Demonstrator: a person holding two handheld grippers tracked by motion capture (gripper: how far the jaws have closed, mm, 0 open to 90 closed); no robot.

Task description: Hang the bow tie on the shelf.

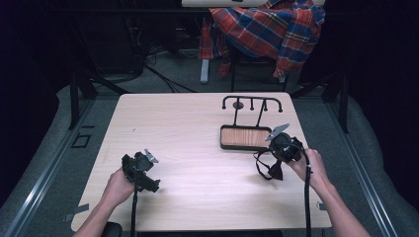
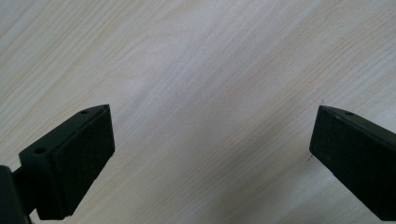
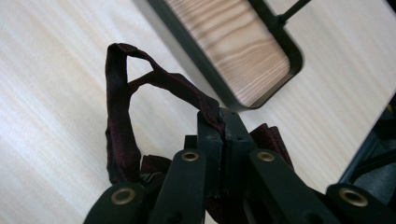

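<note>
My right gripper (image 1: 276,165) is clenched on the dark red bow tie (image 3: 122,112), and the hook rack (image 1: 252,103) stands just beyond it; my left gripper (image 2: 210,154) is released.

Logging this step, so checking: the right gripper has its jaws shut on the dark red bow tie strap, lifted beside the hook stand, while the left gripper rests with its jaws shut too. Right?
Not quite: the left gripper has its jaws open, wide apart over bare table, as the left gripper view shows. The rest holds: the right gripper is shut on the bow tie strap beside the hook stand.
</note>
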